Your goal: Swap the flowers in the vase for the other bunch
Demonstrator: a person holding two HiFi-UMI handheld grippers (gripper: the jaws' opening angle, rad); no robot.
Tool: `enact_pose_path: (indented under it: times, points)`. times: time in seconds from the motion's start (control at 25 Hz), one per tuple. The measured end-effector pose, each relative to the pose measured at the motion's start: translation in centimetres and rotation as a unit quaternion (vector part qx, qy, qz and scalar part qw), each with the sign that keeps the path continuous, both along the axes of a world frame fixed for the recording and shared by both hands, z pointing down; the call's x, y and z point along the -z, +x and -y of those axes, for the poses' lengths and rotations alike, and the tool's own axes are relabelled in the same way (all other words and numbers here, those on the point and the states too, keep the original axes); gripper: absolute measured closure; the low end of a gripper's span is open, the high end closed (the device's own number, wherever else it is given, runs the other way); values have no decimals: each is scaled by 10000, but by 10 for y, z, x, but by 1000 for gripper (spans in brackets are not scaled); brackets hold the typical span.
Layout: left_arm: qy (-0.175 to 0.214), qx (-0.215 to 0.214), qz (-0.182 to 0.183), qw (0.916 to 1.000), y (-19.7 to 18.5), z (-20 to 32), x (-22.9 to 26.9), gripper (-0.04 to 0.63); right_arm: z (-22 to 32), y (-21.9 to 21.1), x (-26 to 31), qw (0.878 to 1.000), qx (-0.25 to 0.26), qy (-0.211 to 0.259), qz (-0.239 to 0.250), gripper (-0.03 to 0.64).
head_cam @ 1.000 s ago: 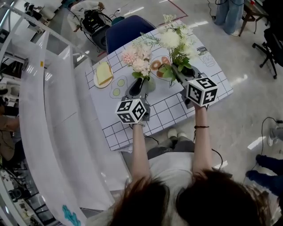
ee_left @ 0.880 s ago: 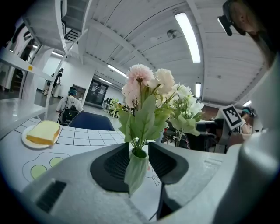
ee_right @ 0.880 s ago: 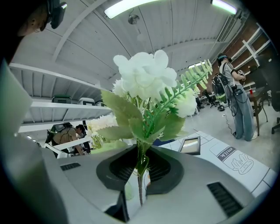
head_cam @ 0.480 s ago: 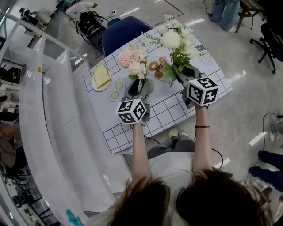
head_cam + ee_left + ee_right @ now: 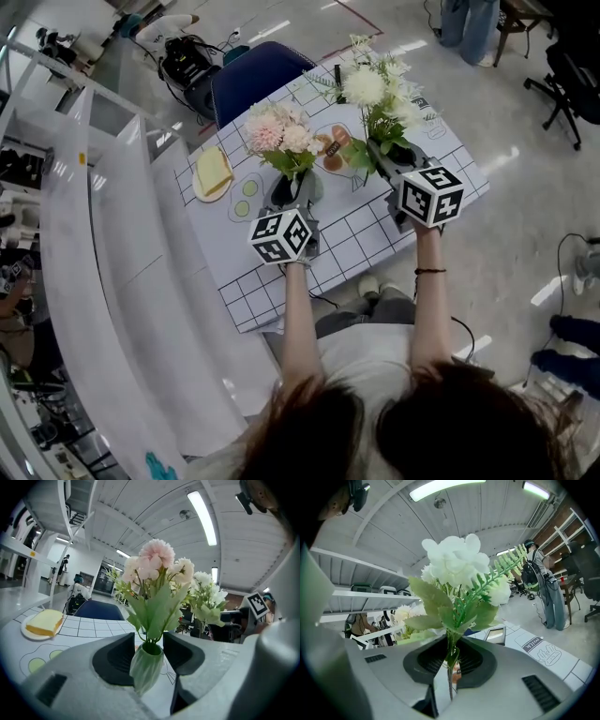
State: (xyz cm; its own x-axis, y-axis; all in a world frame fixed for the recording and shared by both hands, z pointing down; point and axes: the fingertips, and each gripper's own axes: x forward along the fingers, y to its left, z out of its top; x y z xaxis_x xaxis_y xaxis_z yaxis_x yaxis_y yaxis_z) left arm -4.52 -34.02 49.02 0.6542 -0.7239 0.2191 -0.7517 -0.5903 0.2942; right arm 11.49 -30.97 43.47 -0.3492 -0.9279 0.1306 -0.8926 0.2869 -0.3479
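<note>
Left tool [image 5: 149, 640] has just been spread, the green vase [image 5: 146, 667] with the pink bunch [image 5: 157, 569] stood between its jaws on the desk [image 5: 366, 234]; white bunch [image 5: 457, 562] is pinched by its stem in right tool [image 5: 450, 660].

Bright, even overhead light is filling the room. The ceiling tubes [image 5: 202, 512] are glaring in both gripper views, and the floor [image 5: 511, 164] is throwing back white streaks. Shadows are falling soft. Fisheye is bending edges and black vignette is ringing gripper-view corners. The white flowers [image 5: 454, 559] are blowing out slightly.
</note>
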Motion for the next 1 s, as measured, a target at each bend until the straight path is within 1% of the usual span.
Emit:
enact_pose_path:
  times: [0.44,0.52,1.0]
  points:
    - [44,153,-65,9999,1,5,2,419,-8,18,5,9998,-175,31,-36,561]
    - [63,175,-85,9998,0,5,3,447,-9,20,6,9998,-200,34,-37,561]
    - [194,299,83,9993,-1,6,5,490,-11,22,7,9998,-193,52,-74,561]
